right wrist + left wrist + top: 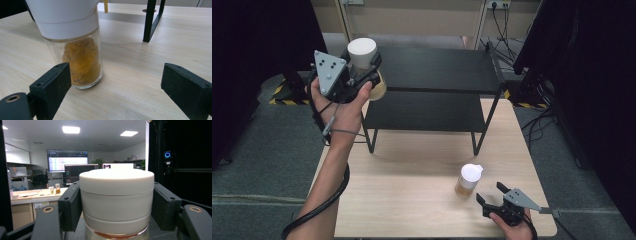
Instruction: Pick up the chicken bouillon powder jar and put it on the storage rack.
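Light wooden table (412, 200), black two-tier metal shelf (432, 70) standing on its far half, glass spice jar (468, 181) with white cap at near right, upright

High view: above the table (412, 175), facing forward and down. Left gripper view: level, facing the room, white-capped jar (116, 202) close between its jaws. Right gripper view: low over the tabletop, spice jar (75, 47) near left jaw; jar also in high view (468, 181).
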The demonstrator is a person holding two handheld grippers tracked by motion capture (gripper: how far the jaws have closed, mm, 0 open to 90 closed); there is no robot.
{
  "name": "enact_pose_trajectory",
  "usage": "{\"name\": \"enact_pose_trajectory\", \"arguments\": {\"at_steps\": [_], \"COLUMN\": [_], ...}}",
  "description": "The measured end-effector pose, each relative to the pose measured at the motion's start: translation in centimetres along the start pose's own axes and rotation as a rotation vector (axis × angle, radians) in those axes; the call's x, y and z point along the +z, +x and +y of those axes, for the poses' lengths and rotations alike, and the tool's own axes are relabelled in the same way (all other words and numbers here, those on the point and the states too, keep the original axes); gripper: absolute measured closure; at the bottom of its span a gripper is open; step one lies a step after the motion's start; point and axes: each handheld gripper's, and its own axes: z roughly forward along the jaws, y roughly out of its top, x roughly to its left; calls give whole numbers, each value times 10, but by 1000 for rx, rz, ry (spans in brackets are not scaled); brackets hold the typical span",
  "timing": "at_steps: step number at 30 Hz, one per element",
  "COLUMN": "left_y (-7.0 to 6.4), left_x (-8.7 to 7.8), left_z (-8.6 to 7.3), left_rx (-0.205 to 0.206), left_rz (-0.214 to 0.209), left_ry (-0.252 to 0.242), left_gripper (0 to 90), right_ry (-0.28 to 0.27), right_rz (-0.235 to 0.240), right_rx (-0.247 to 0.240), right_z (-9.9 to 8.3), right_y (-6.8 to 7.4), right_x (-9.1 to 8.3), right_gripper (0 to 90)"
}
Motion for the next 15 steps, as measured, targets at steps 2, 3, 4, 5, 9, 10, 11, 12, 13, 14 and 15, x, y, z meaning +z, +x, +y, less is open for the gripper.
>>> {"name": "enact_pose_trajectory", "arguments": {"at_steps": [2,3,4,5,9,10,11,12,13,14,15], "left_y": [0,0,0,1,2,2,3,3,4,4,5], "left_x": [2,3,5,6,13,15,17,18,20,22,23], "left_z": [0,0,0,1,2,1,1,1,0,0,0], "left_rx": [-4,-4,0,5,10,11,15,16,16,13,11], "left_rz": [0,1,3,5,10,12,14,17,19,22,24], "left_ry": [-3,-2,0,2,10,13,19,23,26,30,32], "left_gripper": [341,341,341,341,341,341,341,341,340,340,340], "right_ry": [-1,-2,-2,-2,-1,-1,-2,-2,-2,-2,-2], "right_rz": [0,0,1,2,1,1,0,-1,-1,-1,-1], "right_rx": [-2,-2,-3,-3,-5,-5,-5,-4,-5,-5,-4], "right_z": [0,0,0,0,0,0,0,0,0,0,0], "right_y": [0,0,0,0,0,0,0,1,1,1,1], "right_x": [0,0,0,0,0,0,0,0,0,0,-1], "right_gripper": [97,97,97,96,97,97,97,96,97,97,97]}}
